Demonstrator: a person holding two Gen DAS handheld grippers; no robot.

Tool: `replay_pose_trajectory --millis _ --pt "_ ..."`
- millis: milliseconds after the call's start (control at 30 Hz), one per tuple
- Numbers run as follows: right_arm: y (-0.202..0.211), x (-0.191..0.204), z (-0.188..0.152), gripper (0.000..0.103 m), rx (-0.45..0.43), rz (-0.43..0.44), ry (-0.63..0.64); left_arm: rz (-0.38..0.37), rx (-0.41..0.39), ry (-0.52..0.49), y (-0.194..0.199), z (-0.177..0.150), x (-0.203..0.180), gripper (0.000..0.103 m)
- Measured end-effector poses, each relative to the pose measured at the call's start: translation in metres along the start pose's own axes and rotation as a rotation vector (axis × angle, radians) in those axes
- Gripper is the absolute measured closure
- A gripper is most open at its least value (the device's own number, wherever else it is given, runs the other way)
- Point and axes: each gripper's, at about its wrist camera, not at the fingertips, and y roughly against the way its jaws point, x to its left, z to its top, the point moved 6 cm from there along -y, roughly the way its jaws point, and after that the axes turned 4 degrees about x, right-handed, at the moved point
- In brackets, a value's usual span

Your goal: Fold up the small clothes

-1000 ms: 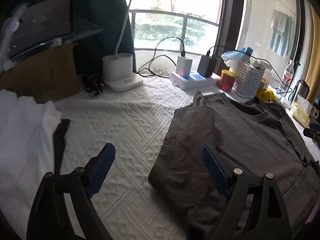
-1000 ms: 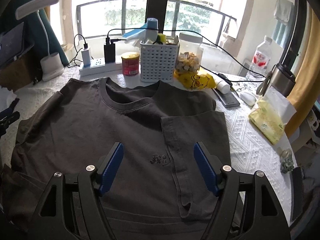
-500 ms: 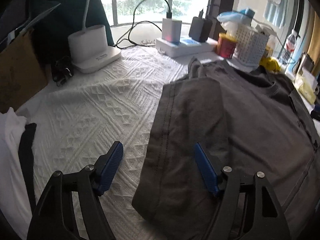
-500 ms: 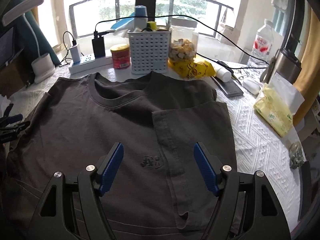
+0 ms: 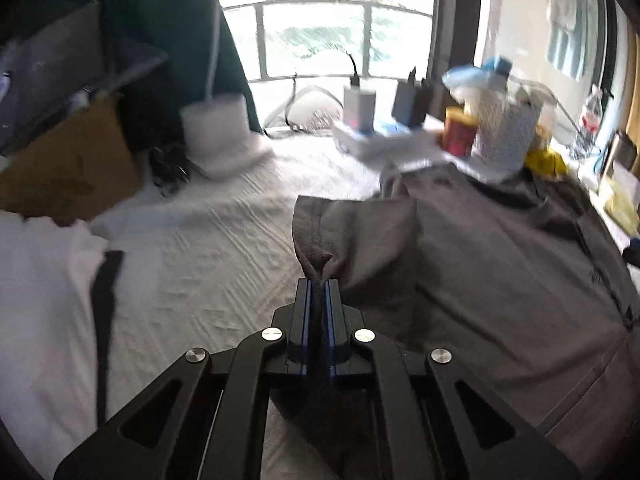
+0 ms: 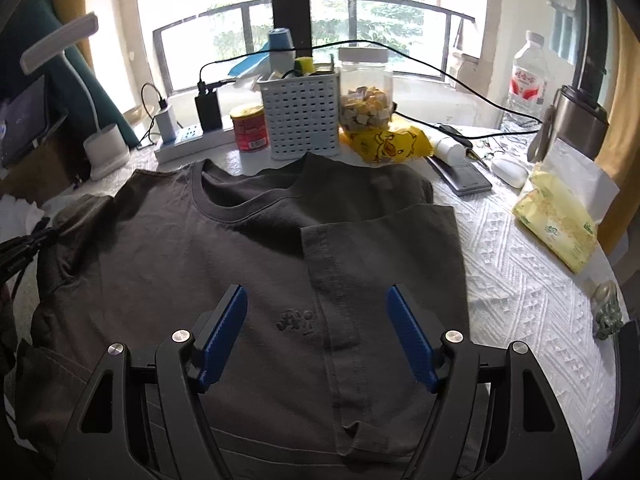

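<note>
The dark grey T-shirt lies spread front-up on the tabletop, which is covered with a white textured cloth; the collar points toward the window and the hem lies nearest both cameras. Its right sleeve side is already folded inward — the flap lies flat over the chest, its hemmed edge running down just beside the small dark logo.

The left tool is clenched on the shirt's left sleeve: its jaws have just been closing, and a pinch of grey fabric now sits squeezed between the blue pads, bunching into a peak right in front of the tips. The sleeve is drawn up off the cloth, while the rest of the shirt spreads away to the right of this tool. In the right wrist view the same tool shows only as a dark shape at the far left edge, at the raised sleeve.

The right tool is released, its blue pads standing wide apart with nothing between them — it hangs above the lower chest of the shirt, the logo and the flap's edge showing in the gap.

Beyond the collar stand a white perforated basket and a red tin, just clear of the shirt.
</note>
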Motion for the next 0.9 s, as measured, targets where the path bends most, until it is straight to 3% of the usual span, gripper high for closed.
replay_pose_trajectory --millis 133,367,800,900 --pt "0.008 -0.014 -0.003 0.027 -0.018 0.012 -0.018 0.010 -0.057 -0.020 0.019 0.007 -0.019 0.098" --pt "0.018 -0.047 -0.014 0.027 -0.039 0.020 -0.073 -0.023 -0.066 -0.107 0.024 0.012 -0.070 0.098" --pt "0.020 -0.103 -0.046 0.027 -0.028 0.013 -0.176 -0.094 0.111 -0.274 -0.016 -0.029 -0.151 0.097" --pt "0.017 -0.107 -0.050 0.027 -0.021 0.015 -0.183 -0.159 0.158 -0.295 -0.017 -0.037 -0.166 0.094"
